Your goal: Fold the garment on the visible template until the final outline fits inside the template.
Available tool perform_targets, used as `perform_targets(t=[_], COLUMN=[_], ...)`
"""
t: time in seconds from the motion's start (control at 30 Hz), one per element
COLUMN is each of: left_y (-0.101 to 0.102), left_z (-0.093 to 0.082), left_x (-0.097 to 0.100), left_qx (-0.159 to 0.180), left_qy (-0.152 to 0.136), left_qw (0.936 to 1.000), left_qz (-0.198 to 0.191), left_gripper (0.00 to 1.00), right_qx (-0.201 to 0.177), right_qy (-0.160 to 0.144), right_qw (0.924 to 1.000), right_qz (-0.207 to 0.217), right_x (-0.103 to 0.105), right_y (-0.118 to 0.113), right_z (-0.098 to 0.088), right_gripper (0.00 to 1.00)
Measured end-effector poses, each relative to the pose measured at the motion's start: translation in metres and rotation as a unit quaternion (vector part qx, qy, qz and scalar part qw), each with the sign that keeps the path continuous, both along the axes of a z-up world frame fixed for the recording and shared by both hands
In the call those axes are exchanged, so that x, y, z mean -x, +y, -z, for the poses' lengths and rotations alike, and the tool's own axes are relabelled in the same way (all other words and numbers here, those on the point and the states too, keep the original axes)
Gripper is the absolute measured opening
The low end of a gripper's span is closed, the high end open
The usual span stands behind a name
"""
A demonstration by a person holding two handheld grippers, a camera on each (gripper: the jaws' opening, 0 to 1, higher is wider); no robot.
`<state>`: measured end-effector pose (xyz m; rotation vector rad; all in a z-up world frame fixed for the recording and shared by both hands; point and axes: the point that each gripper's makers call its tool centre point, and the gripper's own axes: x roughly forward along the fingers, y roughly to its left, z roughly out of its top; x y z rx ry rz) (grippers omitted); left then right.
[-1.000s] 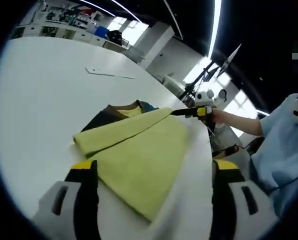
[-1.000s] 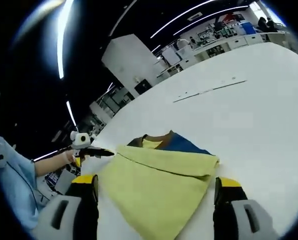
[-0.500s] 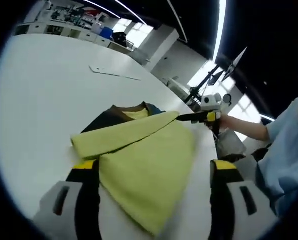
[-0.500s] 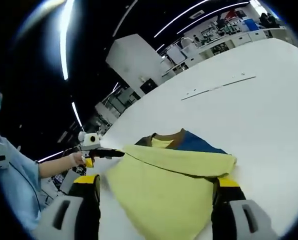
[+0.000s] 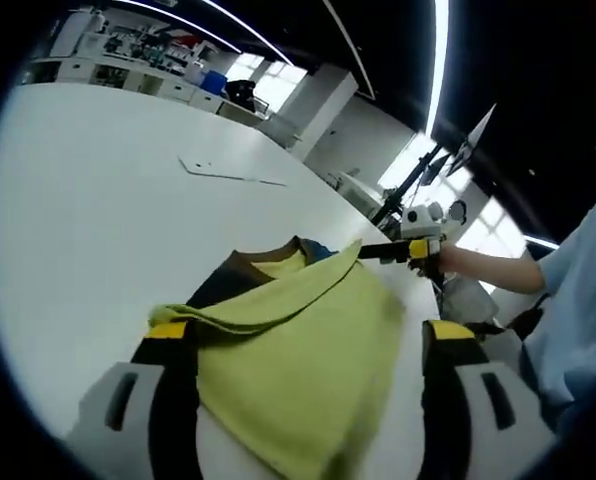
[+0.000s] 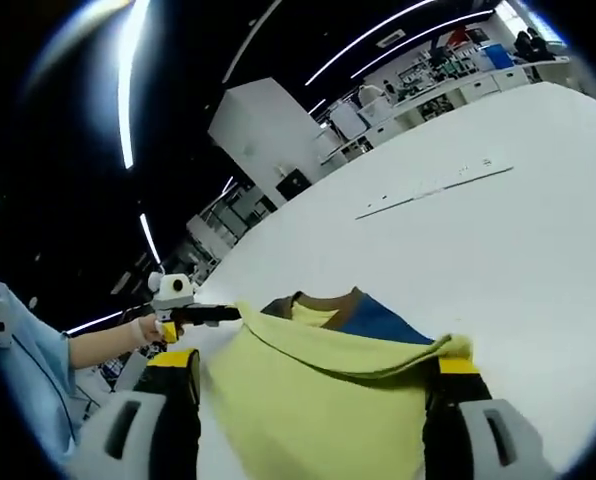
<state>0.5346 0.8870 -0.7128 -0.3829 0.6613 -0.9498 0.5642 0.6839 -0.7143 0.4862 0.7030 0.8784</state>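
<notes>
A yellow-green garment with a brown collar and a blue panel lies folded on the white table. In the left gripper view, my left gripper has its jaws wide apart around the cloth. The folded flap's near corner sits at the tip of its left jaw. My right gripper touches the flap's far corner. In the right gripper view, the garment lies between the spread jaws of the right gripper, and the left gripper meets the flap's left corner. The flap stands raised off the layer beneath.
A thin flat strip lies farther out on the table, also in the right gripper view. A person's light-blue sleeve and hand are at the right. Shelves and a tripod stand rise beyond the table's edge.
The folded flap has risen from lying flat, with a shadow now under its edge. Both cameras have come lower and closer to the garment, each gripper staying at its corner.
</notes>
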Motion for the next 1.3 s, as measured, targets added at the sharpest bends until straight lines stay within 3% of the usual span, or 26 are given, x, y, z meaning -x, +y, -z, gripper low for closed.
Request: perform_targets(t=[0.2,0.4,0.8,1.07,1.3], left_y=[0.009,0.014,0.023,0.028,0.035], left_z=[-0.004,-0.004,-0.013,-0.013,-0.009], left_x=[-0.016,-0.013,-0.005,0.017,0.038], left_qx=[0.002,-0.006,-0.025,-0.076,-0.102], left_qy=[-0.004,-0.007,-0.024,-0.045,-0.05], left_qw=[0.9997,0.9997,0.9992,0.9961,0.9935], left_qz=[-0.025,-0.024,-0.021,0.0,0.011], left_gripper=[0.91,0.93,0.96,0.95,0.92], right_qx=[0.006,0.011,0.049,0.085,0.109], right_qy=[-0.011,-0.019,-0.038,-0.067,-0.098], right_qw=[0.9996,0.9996,0.9978,0.9931,0.9885], right_qz=[0.024,0.015,-0.022,-0.045,-0.038], right_x=[-0.016,-0.017,0.011,0.031,0.044], right_y=[-0.006,-0.01,-0.008,-0.015,-0.031], right_z=[-0.001,-0.003,-0.007,-0.009,-0.018], right_gripper=[0.95,0.96,1.0,0.98,0.85])
